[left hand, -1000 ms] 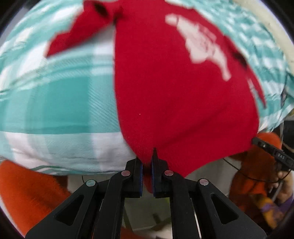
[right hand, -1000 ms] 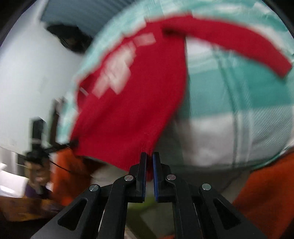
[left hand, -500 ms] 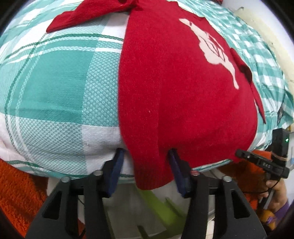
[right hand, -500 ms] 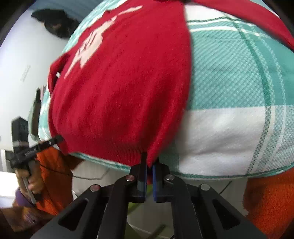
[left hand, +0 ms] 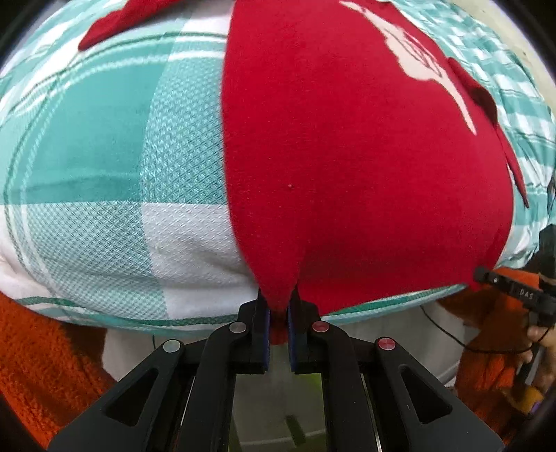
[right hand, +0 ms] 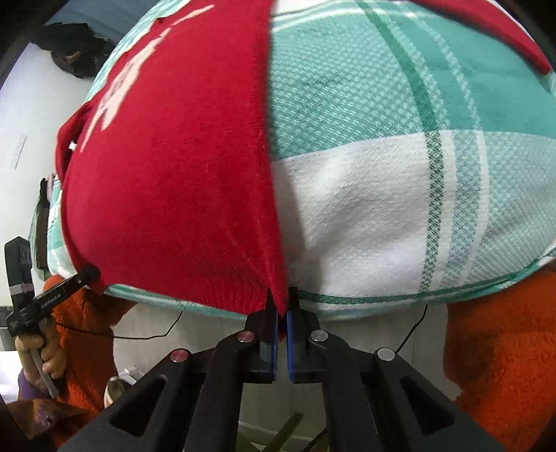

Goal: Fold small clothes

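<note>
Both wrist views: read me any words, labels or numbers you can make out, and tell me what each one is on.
"DAS": white letters on the black bar of the right gripper, seen at the edge of the left wrist view.
White lettering on the black bar of the left gripper, in the right wrist view: too small and blurred to read.
White print on the red sweater: a figure, no readable letters.

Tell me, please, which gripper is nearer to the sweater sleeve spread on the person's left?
Left. The left gripper, its jaws just closed, pinches the hem corner of the red sweater on the side of that sleeve; the right gripper pinches the opposite corner.
</note>
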{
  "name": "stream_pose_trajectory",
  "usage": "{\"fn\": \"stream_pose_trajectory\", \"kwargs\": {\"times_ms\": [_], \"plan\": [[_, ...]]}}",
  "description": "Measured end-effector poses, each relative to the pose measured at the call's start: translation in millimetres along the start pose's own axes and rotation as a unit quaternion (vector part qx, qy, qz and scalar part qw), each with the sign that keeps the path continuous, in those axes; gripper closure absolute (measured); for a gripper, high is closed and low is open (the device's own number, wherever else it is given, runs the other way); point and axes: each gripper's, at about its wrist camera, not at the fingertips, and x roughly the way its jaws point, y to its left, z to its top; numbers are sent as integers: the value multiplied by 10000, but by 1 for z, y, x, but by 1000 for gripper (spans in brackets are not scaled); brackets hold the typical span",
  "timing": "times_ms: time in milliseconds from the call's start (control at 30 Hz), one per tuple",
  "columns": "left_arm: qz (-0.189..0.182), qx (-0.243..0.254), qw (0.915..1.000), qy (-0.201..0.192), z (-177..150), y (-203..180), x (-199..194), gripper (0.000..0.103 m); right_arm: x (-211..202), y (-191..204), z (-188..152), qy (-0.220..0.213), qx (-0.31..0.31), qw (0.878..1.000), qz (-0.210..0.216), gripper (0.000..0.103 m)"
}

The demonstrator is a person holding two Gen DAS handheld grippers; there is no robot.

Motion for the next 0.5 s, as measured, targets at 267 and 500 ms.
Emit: {"fn": "stream_pose_trajectory", "kwargs": {"times_ms": [267, 500], "plan": [[-252, -305, 9991, 132, -5, 33, -4, 93, -2, -2, 1, -63, 9, 10000, -13, 100], [120, -270, 9991, 292, -8, 14, -7, 80, 3, 6, -4, 19, 26, 10000, -25, 98]]}}
